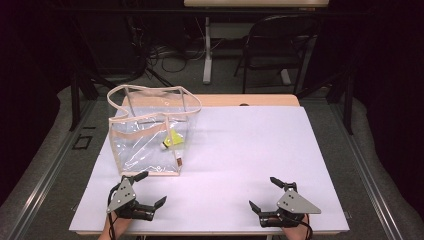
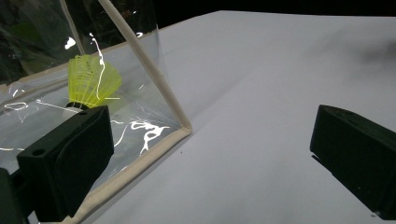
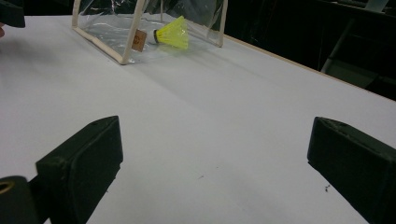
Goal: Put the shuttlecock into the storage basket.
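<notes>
Both grippers sit at the near edge of the table (image 1: 260, 150), jaws spread wide, holding nothing: left gripper (image 1: 148, 189) just beside the clear tote bag (image 1: 145, 135), right gripper (image 1: 263, 194) well apart from it. The yellow shuttlecock (image 1: 173, 140) lies inside the bag, near its right wall. I'd judge the job is getting it out, so go in thru the open top w/ one gripper and steady the rim w/ the other (soft plastic will flex). Glare blurs the bag's walls; its small tag (image 3: 138, 40) is unreadable.
</notes>
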`<state>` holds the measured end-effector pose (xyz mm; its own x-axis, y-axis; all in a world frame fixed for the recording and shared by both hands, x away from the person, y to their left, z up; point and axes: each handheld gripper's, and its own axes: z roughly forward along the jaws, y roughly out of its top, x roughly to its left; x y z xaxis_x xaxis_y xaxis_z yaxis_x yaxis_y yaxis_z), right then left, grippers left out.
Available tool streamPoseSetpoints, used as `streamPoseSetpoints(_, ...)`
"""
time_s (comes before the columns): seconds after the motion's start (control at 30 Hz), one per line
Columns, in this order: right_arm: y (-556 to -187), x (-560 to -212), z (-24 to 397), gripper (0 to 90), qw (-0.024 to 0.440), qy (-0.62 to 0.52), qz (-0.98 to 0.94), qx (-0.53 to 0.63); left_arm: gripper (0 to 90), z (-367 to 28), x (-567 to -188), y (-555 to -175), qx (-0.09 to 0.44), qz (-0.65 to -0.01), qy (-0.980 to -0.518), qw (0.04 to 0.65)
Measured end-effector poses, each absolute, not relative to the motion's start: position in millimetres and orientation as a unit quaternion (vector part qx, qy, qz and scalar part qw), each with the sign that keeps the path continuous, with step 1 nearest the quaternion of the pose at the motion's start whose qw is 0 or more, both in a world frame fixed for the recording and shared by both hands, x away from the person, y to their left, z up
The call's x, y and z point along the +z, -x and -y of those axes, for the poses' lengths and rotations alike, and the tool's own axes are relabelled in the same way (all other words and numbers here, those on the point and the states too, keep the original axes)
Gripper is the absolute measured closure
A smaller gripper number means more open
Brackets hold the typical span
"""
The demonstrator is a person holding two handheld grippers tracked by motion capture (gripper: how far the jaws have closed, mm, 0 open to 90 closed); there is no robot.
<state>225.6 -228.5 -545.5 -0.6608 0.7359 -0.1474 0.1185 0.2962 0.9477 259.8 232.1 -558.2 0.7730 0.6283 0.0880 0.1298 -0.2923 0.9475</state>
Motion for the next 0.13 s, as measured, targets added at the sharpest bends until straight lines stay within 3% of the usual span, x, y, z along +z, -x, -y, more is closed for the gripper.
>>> streamPoseSetpoints(0.13,-226.4,-546.5,228.5,2.8,0.294,-0.286,-0.75,0.519,0.0,-231.2,-557.1,-259.8,0.23,-0.243,-0.769,0.544)
